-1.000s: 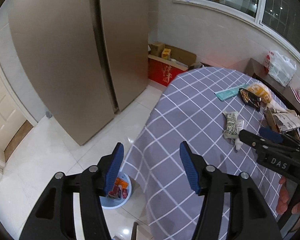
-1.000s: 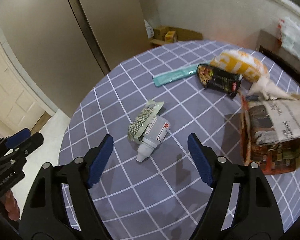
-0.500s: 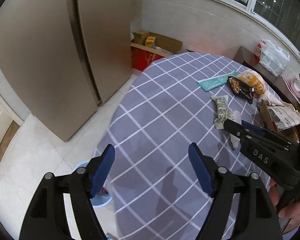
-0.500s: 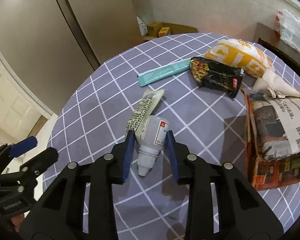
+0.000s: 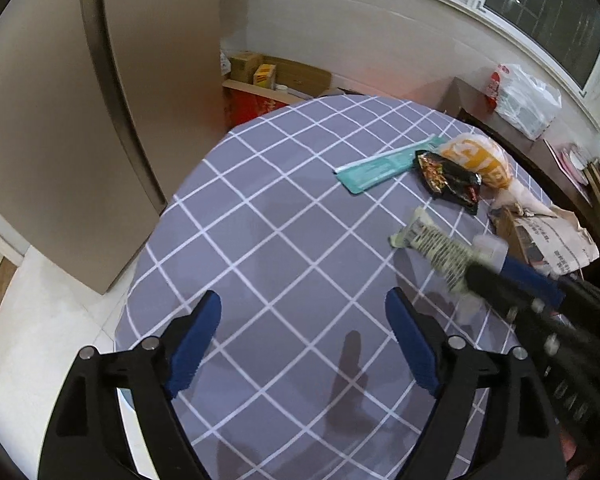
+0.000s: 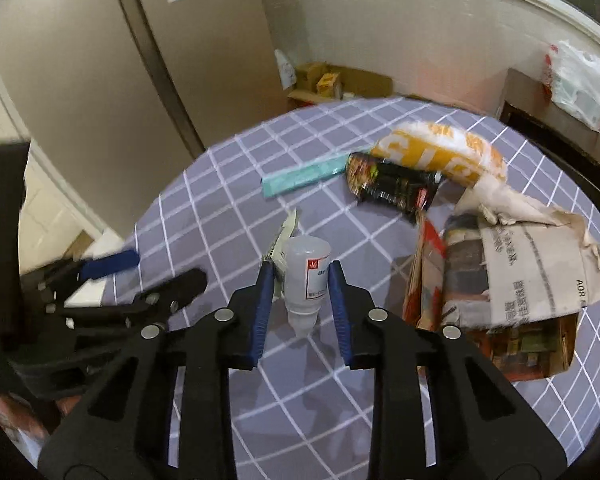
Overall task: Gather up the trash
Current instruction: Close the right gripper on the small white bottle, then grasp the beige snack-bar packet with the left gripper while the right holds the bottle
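**Now the right gripper has the bottle**

Clamped between the blue pads of the right gripper (image 6: 300, 270), the small white plastic bottle (image 6: 306, 272) hangs cap-down above the checked bench (image 5: 284, 224), with the pale green wrapper (image 6: 284, 236) pinched alongside it. The left gripper (image 5: 304, 312) has just been opening; its jaws stand wide and empty over bare cloth. Beyond lie a teal packet (image 5: 380, 168), a black snack bag (image 6: 392, 188) and an orange bag (image 6: 440, 152).

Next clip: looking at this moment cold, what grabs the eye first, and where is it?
The right gripper is clamped on a small translucent plastic bottle with a red-and-white label, with a pale printed wrapper caught beside it, over the grey checked tablecloth. Beyond lie a black snack packet against an orange-and-white bag. The left gripper hangs open and empty near the table's edge.
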`<state>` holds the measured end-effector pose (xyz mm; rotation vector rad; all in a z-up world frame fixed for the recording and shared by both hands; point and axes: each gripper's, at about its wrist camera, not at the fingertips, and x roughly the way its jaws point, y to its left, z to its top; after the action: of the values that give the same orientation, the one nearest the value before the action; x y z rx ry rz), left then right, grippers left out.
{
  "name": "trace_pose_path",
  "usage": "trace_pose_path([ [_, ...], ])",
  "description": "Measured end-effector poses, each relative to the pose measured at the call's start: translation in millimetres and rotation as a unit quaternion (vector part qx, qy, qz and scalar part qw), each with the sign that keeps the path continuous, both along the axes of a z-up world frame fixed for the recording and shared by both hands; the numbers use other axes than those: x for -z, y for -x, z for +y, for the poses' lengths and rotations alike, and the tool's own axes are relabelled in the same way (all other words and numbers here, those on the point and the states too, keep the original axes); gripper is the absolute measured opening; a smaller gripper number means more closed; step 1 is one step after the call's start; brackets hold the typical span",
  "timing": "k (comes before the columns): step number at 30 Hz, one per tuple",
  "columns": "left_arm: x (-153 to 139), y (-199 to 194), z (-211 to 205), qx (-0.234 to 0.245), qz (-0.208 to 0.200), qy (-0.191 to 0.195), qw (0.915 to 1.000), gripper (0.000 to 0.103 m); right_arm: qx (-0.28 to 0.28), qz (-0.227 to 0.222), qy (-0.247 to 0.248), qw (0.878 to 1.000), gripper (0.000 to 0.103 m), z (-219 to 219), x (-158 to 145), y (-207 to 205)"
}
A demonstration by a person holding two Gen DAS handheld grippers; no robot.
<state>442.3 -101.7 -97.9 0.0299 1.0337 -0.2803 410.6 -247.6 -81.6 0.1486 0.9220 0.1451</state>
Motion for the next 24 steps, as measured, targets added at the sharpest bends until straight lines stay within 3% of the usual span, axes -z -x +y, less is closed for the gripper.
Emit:
trace_pose_path([
  [6, 2, 15, 15, 0.0, -0.008, -0.012, 0.9999, 0.083, -0.025, 0.048, 0.002, 0.999, 0.032, 4, 27, 6],
  [8, 2, 20, 24, -0.013, -0.013, -0.026, 0.9995, 0.083, -0.024, 0.04, 0.005, 0.999, 0.036, 3, 30, 6],
  [11, 1, 24, 37, -0.026, -0.01, -0.022, 0.9994, 0.083, -0.019, 0.039, 0.009, 0.999, 0.028, 3, 30, 6],
  [14, -1, 27, 44, -0.031, -0.008, -0.015, 0.9994, 0.083, -0.019, 0.028, 0.015, 0.999, 0.027, 3, 22, 12],
  [20, -9, 27, 28, -0.011, -0.014, -0.006, 0.9998, 0.083, -0.029, 0.011, 0.022, 0.999, 0.027, -5, 3, 28],
  [24, -10, 33, 12, 0.009, -0.019, -0.009, 0.9997, 0.083, -0.038, 0.045, 0.035, 0.998, 0.027, -1, 19, 34],
])
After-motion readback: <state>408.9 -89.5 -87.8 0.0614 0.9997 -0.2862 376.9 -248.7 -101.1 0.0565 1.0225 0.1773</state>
